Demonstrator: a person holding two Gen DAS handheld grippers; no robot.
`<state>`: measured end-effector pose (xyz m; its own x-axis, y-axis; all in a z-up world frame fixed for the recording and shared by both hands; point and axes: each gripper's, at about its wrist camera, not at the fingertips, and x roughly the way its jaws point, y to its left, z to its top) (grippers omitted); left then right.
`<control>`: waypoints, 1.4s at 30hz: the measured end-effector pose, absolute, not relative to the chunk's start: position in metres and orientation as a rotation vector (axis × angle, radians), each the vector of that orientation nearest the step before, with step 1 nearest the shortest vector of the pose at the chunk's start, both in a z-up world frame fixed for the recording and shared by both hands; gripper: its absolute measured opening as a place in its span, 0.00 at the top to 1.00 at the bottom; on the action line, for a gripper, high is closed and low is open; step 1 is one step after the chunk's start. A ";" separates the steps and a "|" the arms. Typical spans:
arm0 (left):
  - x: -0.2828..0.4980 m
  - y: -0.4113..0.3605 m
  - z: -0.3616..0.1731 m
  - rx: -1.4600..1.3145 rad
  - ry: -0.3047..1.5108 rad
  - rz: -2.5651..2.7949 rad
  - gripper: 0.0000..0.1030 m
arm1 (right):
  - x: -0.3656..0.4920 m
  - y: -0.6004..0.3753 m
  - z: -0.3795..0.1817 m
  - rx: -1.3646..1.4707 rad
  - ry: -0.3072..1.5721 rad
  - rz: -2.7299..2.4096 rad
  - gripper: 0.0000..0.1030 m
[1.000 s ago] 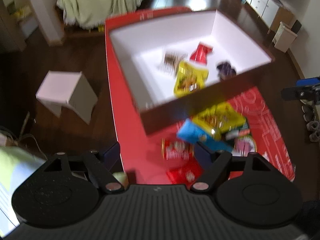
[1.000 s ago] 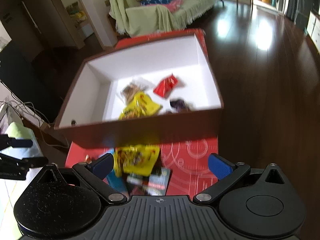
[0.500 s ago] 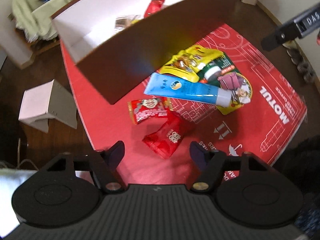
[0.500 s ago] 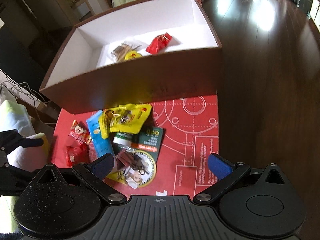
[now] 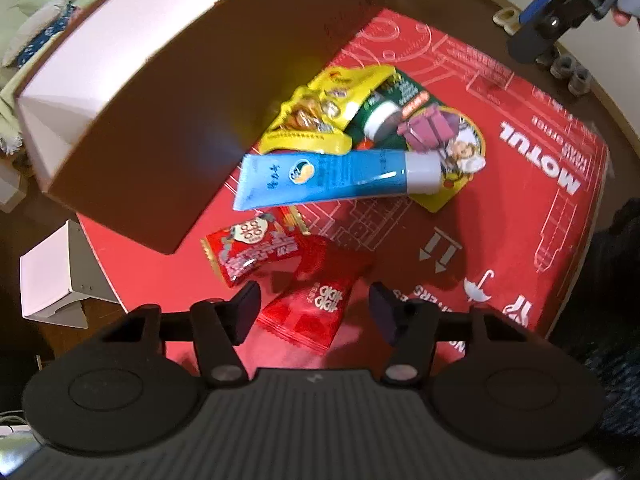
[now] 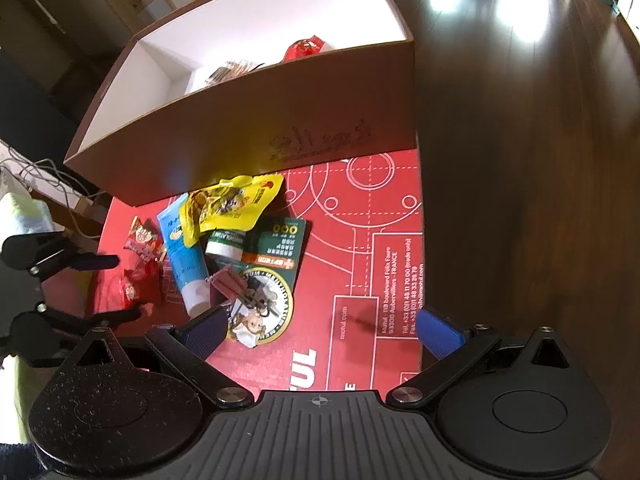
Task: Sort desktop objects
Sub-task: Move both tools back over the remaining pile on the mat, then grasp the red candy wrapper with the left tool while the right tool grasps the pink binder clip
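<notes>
- The left gripper (image 5: 314,306) hung low over the near-left corner of the red mat (image 5: 540,208), jaws apart and holding nothing, with the red snack packet (image 5: 316,308) lying flat on the mat between its fingertips; this looked like a lineup for a pinch across the packet's width
- A second red packet (image 5: 250,250) lay just beyond, partly overlapping the first and beside the left fingertip, so closing could catch both
- The blue tube (image 5: 320,180) lay crosswise farther in, its crimped end near the brown box (image 6: 280,120) wall, resting against the yellow snack bag (image 5: 320,120) and the green card with its small jar (image 5: 382,120); the loose things sat heaped at the box's foot, probably waiting to go in
- The box stood along the mat's far edge, open-topped, already holding a red packet (image 6: 306,46) and a striped wrapper
- The right gripper (image 6: 320,330) waited wide apart and empty over the mat's near edge, its left fingertip just beside the round sticker card and keys (image 6: 256,304), clear of the left gripper's work
</notes>
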<state>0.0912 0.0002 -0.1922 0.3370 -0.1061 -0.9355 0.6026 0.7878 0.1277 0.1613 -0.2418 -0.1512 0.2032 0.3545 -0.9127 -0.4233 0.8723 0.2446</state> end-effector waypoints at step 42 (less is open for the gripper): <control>0.088 0.015 -0.161 0.250 1.170 -0.354 0.76 | 0.154 -0.153 -0.190 -0.294 1.186 0.773 0.54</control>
<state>0.0878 0.0149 -0.1614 0.3447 -0.1410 -0.9281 0.3973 0.9177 0.0082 0.1538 -0.1534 -0.1903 0.1602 0.3845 -0.9091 -0.6766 0.7133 0.1825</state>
